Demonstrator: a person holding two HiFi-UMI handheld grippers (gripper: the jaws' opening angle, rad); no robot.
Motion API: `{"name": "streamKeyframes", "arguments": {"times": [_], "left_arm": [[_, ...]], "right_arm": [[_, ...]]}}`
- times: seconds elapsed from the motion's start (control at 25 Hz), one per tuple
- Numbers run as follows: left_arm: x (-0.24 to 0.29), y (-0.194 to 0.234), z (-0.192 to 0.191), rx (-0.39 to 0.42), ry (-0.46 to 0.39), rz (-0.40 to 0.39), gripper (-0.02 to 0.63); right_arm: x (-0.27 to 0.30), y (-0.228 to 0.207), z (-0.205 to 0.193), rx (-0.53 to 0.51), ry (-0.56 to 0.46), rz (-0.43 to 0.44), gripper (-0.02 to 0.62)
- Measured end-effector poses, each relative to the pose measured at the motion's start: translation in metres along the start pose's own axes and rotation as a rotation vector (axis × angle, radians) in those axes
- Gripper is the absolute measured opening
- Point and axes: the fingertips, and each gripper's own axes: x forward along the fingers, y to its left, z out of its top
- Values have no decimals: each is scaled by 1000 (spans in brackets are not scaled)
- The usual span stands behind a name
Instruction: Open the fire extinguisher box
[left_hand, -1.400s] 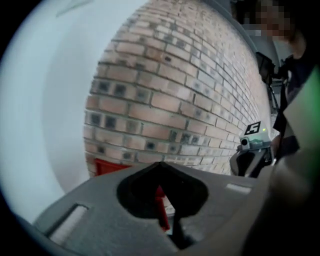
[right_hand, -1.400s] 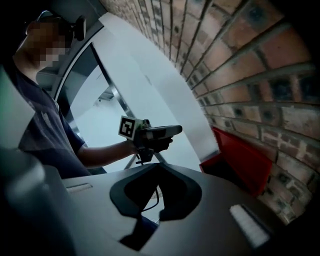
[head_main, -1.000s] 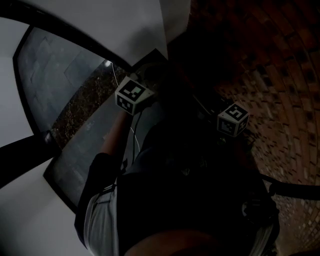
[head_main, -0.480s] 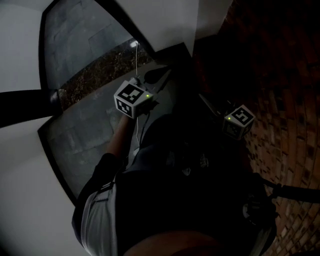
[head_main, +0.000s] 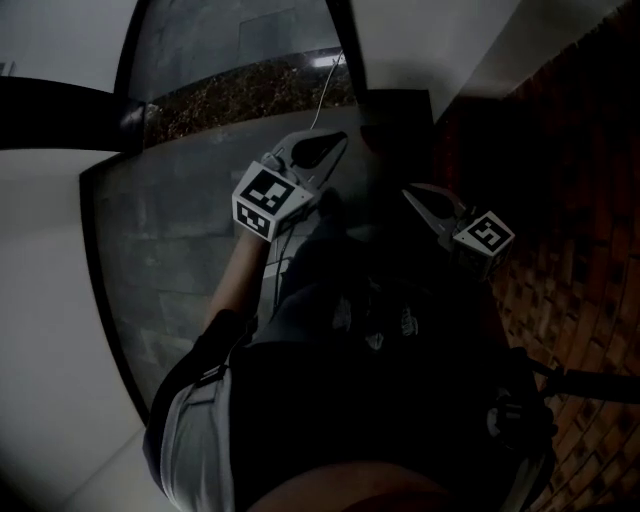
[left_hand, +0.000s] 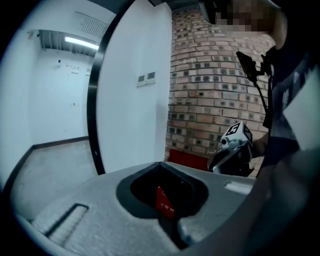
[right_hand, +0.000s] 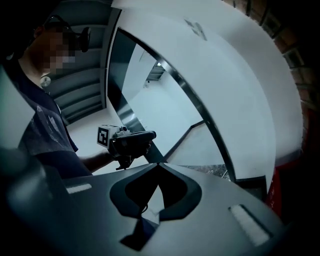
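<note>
left gripper (head_main: 338, 140) clenched, empty | right gripper (head_main: 410, 192) clenched, empty | red box (left_hand: 186, 158) at brick wall (left_hand: 210, 75), well apart | I'd square up, close in, then part jaws

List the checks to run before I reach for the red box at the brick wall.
1. Jaws of left gripper together, nothing between them: ok.
2. Jaws of right gripper together, nothing between them: ok.
3. red box in sight at the foot of the brick wall: ok.
4. Door or handle on the box made out: cannot tell, too small and dim.
5. A gripper up at the box: not ok, both well short.
</note>
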Motion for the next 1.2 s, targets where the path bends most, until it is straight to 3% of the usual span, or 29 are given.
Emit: {"name": "streamKeyframes", "arguments": {"times": [0.16, 0.28, 0.48, 0.72, 0.96, 1.2], "left_arm": [[-52, 58, -3, -54, -100, 158, -2], [-96, 108, -13, -108, -169, 204, -2], [-154, 183, -32, -95, -205, 220, -2], [-208, 265, -44, -109, -216, 228, -2], [-250, 311, -32, -194, -298, 226, -2], [-247, 347, -35, -211, -289, 249, -2]], "right_arm": [[48, 1, 6, -53, 67, -2, 2], [101, 11, 10, -72, 94, -14, 2], [206, 44, 30, -112, 79, 19, 2], [329, 81, 60, -168, 114, 142, 2], [395, 97, 83, -185, 203, 209, 2], [449, 78, 100, -185, 232, 317, 2]]}}
